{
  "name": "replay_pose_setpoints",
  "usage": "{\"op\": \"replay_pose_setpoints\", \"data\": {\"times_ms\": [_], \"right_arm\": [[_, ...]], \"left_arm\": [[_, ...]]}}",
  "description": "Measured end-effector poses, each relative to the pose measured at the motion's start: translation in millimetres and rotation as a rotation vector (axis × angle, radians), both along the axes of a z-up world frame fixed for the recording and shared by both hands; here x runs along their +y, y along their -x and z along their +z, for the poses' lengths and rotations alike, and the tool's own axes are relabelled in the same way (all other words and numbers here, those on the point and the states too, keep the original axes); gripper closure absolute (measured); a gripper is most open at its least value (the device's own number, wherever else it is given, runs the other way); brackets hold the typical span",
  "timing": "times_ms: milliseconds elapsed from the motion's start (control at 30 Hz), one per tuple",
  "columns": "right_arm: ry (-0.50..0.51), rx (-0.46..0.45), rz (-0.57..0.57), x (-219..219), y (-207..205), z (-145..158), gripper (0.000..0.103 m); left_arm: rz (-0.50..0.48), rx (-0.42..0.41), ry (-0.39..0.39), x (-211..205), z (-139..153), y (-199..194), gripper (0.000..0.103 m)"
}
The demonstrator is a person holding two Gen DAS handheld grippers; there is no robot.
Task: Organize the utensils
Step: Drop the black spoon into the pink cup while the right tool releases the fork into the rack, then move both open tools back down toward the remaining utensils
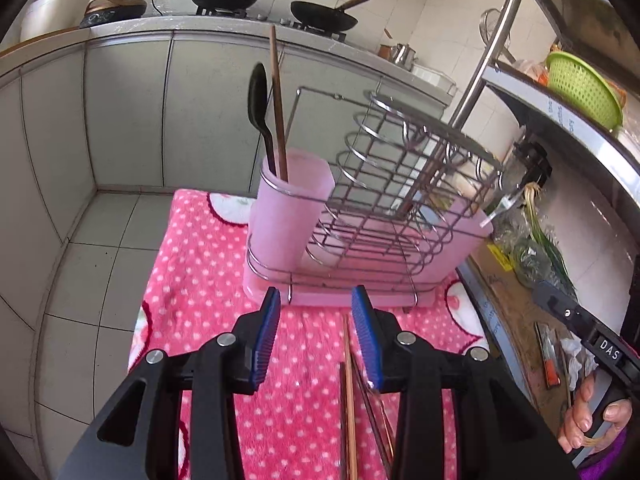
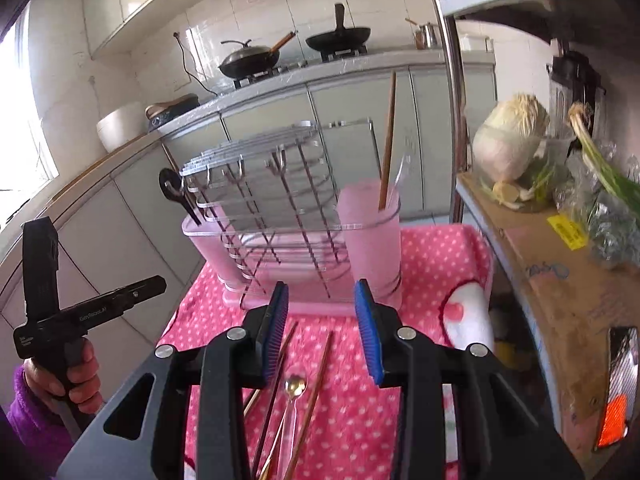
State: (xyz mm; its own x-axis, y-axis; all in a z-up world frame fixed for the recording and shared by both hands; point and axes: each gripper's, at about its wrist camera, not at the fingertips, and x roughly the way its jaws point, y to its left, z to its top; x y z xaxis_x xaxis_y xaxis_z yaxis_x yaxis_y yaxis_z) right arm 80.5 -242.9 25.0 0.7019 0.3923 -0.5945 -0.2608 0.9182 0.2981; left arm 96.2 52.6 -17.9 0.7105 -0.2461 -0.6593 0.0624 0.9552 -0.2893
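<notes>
A pink utensil rack with a wire frame (image 1: 360, 216) stands on a pink dotted cloth (image 1: 208, 280). Its pink cup (image 1: 288, 208) holds a black spoon (image 1: 260, 108) and a brown chopstick (image 1: 278, 100). In the right wrist view the rack (image 2: 280, 216) has a cup (image 2: 372, 240) with a chopstick (image 2: 387, 140) and a clear utensil. My left gripper (image 1: 316, 336) is open and empty above loose chopsticks (image 1: 349, 392). My right gripper (image 2: 322, 328) is open and empty above chopsticks (image 2: 316, 392) and a gold-bowled spoon (image 2: 295, 388).
A metal shelf unit (image 1: 560, 128) with a green basket (image 1: 580, 88) and vegetables (image 2: 508, 148) stands at the right. Grey cabinets (image 1: 132, 120) and a counter with two woks (image 1: 320, 14) lie behind. Tiled floor (image 1: 80, 280) is left of the cloth.
</notes>
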Motion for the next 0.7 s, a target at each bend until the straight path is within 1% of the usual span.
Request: {"op": "replay_pose_setpoints", "data": {"times_ms": [133,267,333,400,500,567,700], "right_arm": [[-0.012,0.118,-0.002,1.1,-3.5,-33.9,0.068],[-0.062,0.218,-0.006,-3.1,-8.9,-59.7,0.068],[-0.087,0.263,-0.007,-5.5,-11.6,-70.9,0.068],[-0.105,0.297,-0.007,-7.1,-14.2,-79.7,0.068],[-0.103,0.32,0.0,-6.3,-17.4,-87.9,0.068],[-0.103,0.329,0.006,-5.3,-18.0,-92.1,0.068],[-0.102,0.347,0.016,-4.3,-21.1,-98.6,0.069]], "left_arm": [[-0.045,0.078,-0.006,-16.9,-23.4,-3.3,0.067],[-0.091,0.182,-0.005,-33.6,-47.4,-16.8,0.071],[-0.114,0.227,-0.001,-41.1,-58.2,-25.9,0.076],[-0.134,0.262,-0.015,-50.0,-67.4,-37.0,0.08],[-0.141,0.308,-0.042,-63.0,-81.0,-54.8,0.084],[-0.146,0.346,-0.042,-70.0,-90.9,-67.5,0.085],[-0.143,0.398,-0.088,-84.8,-111.0,-86.3,0.085]]}}
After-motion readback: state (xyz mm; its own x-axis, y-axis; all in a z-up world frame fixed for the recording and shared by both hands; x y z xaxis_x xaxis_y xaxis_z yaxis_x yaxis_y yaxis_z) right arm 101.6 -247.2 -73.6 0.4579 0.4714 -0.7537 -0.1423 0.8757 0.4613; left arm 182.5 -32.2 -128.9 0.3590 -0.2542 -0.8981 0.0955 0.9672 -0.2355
